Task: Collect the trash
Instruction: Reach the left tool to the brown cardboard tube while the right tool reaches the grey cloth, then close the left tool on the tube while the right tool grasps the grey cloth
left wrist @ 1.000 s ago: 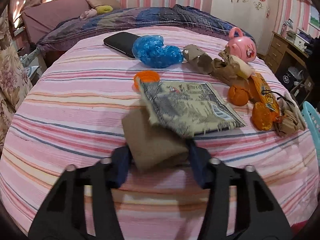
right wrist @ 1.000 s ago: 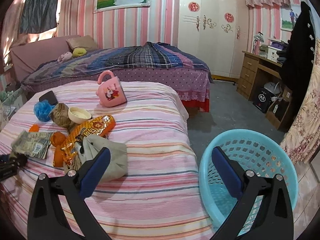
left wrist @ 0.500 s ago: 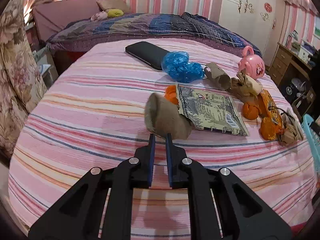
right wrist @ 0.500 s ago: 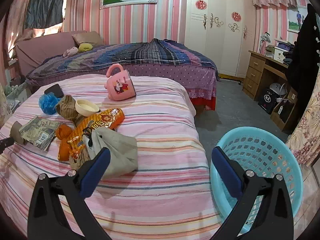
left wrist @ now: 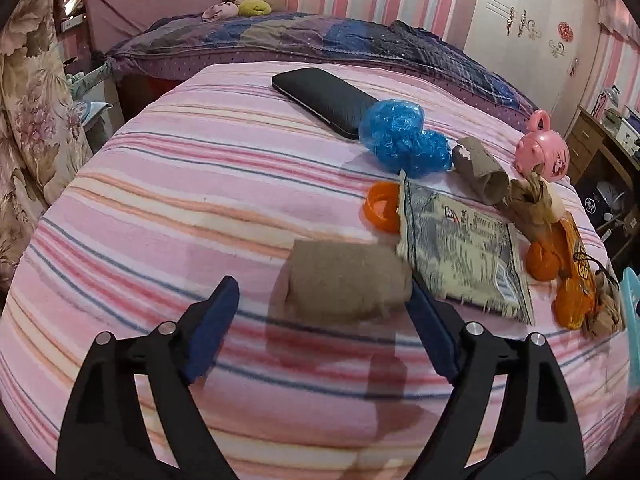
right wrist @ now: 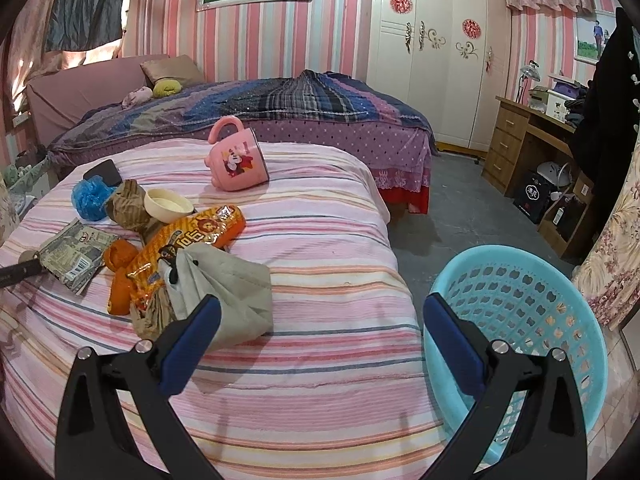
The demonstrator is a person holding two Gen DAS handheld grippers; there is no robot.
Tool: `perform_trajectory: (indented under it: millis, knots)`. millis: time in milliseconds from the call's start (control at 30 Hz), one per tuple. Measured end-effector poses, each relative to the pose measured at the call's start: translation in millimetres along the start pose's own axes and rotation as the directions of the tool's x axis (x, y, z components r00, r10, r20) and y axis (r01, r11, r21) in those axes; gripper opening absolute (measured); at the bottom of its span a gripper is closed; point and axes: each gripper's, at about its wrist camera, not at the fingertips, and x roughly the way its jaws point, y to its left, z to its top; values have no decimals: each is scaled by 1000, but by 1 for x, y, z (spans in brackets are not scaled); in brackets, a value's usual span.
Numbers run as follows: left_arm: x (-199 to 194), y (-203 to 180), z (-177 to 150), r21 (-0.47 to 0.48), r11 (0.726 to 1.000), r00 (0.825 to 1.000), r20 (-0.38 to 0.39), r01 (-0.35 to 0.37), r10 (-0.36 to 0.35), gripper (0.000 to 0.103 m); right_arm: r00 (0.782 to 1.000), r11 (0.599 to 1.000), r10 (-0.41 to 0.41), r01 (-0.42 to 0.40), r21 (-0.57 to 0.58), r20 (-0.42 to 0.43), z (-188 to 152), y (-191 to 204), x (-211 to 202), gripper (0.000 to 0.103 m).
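Note:
My left gripper [left wrist: 324, 312] is open, its jaws wide on either side of a flattened brown cardboard tube [left wrist: 348, 280] lying on the pink striped bed; the right pad touches or nearly touches it. Beyond lie a printed grey wrapper [left wrist: 460, 256], an orange lid [left wrist: 382, 208], crumpled blue plastic [left wrist: 400, 136], another brown tube [left wrist: 480, 172] and orange snack bags [left wrist: 572, 276]. My right gripper [right wrist: 320, 336] is open and empty above the bed's near edge. The light blue basket [right wrist: 520, 320] stands on the floor at the right.
A black case [left wrist: 324, 100] and a pink mug [right wrist: 238, 160] lie on the bed. A cream bowl [right wrist: 166, 204] and a grey cloth bag [right wrist: 224, 292] sit among the trash. A second bed, a wardrobe and a desk stand behind.
My left gripper, shut half a second ago behind the cardboard tube, has opened wide and moved forward around it. The right gripper has drifted slightly closer to the bed, still open.

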Motion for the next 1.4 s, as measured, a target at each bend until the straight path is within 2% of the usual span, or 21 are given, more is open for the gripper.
perform_trajectory:
  millis: [67,133,200,367,567,800,900,967,1067,1167,1400]
  knots:
    - [0,-4,1,13,1000,1000,6,3,-3,80,1000,1000,3,-3,-3,-4,0,0,1,99]
    - [-1,-9,1,32,999,1000,10,15,-16,59,1000,1000,7,-7,-8,-7,1,1,2,99]
    - [0,-13,-1,56,998,1000,2,16,-16,53,1000,1000,12,-12,-12,-7,1,3,2,99]
    - [-8,-14,-3,73,997,1000,29,1,-3,53,1000,999,25,-25,-20,-3,0,5,1,99]
    - [-30,-3,-3,86,991,990,105,-104,95,53,998,998,57,-57,-24,-17,-2,11,3,99]
    - [-38,3,1,66,992,987,128,-107,98,53,994,993,88,-94,-74,-69,-2,32,18,98]
    - [-41,-2,1,74,992,986,139,-104,93,53,988,989,119,-127,-80,-101,-3,37,28,81]
    - [-45,-6,1,81,991,984,152,-106,93,53,982,986,151,-159,-59,-116,-1,34,31,53]
    - [-48,-12,0,93,990,983,164,-102,86,53,959,971,236,-241,-11,-159,-2,28,40,37]
    - [-51,-19,0,104,989,981,174,-105,86,53,956,966,253,-258,-19,-147,-2,27,38,26]
    - [-68,-43,2,92,993,976,210,-74,54,53,968,968,244,-247,-43,-56,10,6,14,19]
